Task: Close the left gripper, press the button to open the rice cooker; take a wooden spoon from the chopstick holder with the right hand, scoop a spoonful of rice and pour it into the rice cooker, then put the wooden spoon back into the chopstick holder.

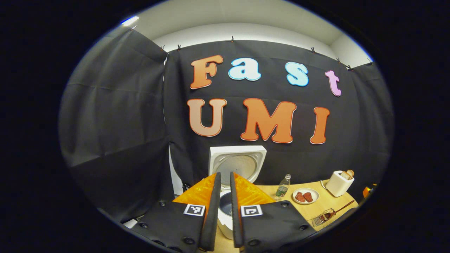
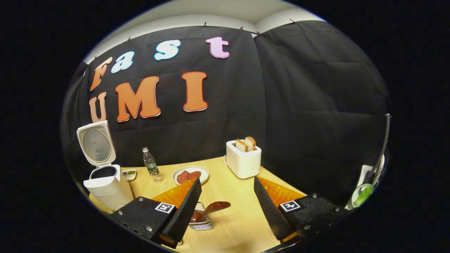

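Observation:
The white rice cooker [image 2: 105,186] stands at the table's left with its lid [image 2: 95,142] swung up and the dark inner pot showing. In the left gripper view the raised lid [image 1: 237,163] rises just past my left gripper [image 1: 225,174], which is shut with nothing in it and hovers over the pot [image 1: 226,205]. The wooden spoon [image 2: 212,208] leans in the wire chopstick holder [image 2: 202,221], low between the fingers of my right gripper [image 2: 226,180], which is open and touches neither. The holder [image 1: 321,218] and spoon [image 1: 342,206] also lie at the lower right of the left gripper view.
A water bottle [image 2: 150,165], a plate of red slices [image 2: 190,174] and a white toaster with bread [image 2: 243,160] line the back of the wooden table [image 2: 232,225]. A small dish [image 2: 130,173] sits beside the cooker. A green object [image 2: 362,194] is at the far right.

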Tool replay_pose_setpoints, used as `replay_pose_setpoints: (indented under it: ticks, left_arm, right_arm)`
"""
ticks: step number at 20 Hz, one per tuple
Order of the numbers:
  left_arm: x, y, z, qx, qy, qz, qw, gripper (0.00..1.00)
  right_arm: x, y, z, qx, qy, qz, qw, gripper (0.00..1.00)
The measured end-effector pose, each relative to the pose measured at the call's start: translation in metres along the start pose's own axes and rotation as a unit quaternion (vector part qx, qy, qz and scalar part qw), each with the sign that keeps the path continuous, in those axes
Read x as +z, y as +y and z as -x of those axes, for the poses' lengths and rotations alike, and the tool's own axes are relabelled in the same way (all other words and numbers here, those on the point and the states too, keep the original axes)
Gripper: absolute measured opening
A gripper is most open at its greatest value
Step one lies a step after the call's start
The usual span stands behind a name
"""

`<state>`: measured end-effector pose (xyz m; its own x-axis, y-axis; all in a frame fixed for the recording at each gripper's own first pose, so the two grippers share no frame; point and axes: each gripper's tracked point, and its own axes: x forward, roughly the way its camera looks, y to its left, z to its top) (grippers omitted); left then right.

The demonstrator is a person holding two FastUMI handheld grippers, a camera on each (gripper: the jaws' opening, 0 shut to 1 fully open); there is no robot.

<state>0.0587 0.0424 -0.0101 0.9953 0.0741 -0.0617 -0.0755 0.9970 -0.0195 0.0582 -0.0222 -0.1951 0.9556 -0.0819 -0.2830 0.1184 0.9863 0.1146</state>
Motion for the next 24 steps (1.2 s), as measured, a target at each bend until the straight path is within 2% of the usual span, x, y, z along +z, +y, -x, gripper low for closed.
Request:
replay_pose_setpoints:
  ticks: [1, 3, 5, 7, 11, 13, 15, 17, 19, 20, 22, 24]
  left_arm:
    - [0.0, 0.002, 0.003, 0.002, 0.0, 0.002, 1.0, 0.36]
    - [0.001, 0.008, 0.008, 0.002, 0.0, 0.001, 1.0, 0.36]
    - [0.001, 0.005, 0.015, -0.006, -0.005, 0.003, 1.0, 0.68]
    - [0.001, 0.013, 0.017, 0.002, -0.006, 0.005, 1.0, 1.0]
    - [-0.001, 0.028, 0.023, 0.024, -0.01, -0.01, 1.0, 1.0]
    - [-0.011, 0.033, 0.024, 0.031, -0.002, -0.014, 0.999, 1.0]
    - [-0.018, 0.04, 0.024, 0.039, 0.011, -0.013, 0.999, 1.0]
    - [-0.025, 0.041, 0.024, 0.042, 0.02, -0.001, 0.999, 1.0]
    - [-0.03, 0.044, 0.022, 0.043, 0.027, 0.013, 0.999, 1.0]
    - [-0.031, 0.045, 0.023, 0.044, 0.029, 0.019, 0.998, 1.0]
    - [-0.031, 0.047, 0.026, 0.045, 0.03, 0.02, 0.998, 1.0]
    - [-0.027, 0.05, 0.027, 0.047, 0.025, 0.013, 0.999, 1.0]
  right_arm:
    - [-0.01, 0.001, -0.007, 0.001, 0.012, -0.008, 1.0, 0.93]
    - [-0.025, 0.004, -0.018, 0.007, 0.032, -0.023, 0.999, 0.93]
    - [-0.042, 0.006, -0.027, 0.007, 0.054, -0.033, 0.998, 0.93]
    - [-0.058, 0.01, -0.033, 0.01, 0.071, -0.038, 0.997, 0.92]
    - [-0.082, 0.02, -0.039, 0.025, 0.102, -0.077, 0.991, 0.84]
    - [-0.083, 0.022, -0.043, 0.026, 0.103, -0.094, 0.99, 0.74]
    - [-0.083, 0.023, -0.046, 0.032, 0.107, -0.12, 0.986, 0.59]
    - [-0.083, 0.036, -0.044, 0.058, 0.121, -0.161, 0.978, 0.53]
    - [-0.078, 0.052, -0.042, 0.086, 0.128, -0.203, 0.967, 0.41]
    - [-0.079, 0.06, -0.041, 0.096, 0.13, -0.212, 0.964, 0.31]
    - [-0.08, 0.062, -0.044, 0.098, 0.127, -0.203, 0.966, 0.21]
    - [-0.076, 0.062, -0.041, 0.101, 0.12, -0.186, 0.97, 0.16]
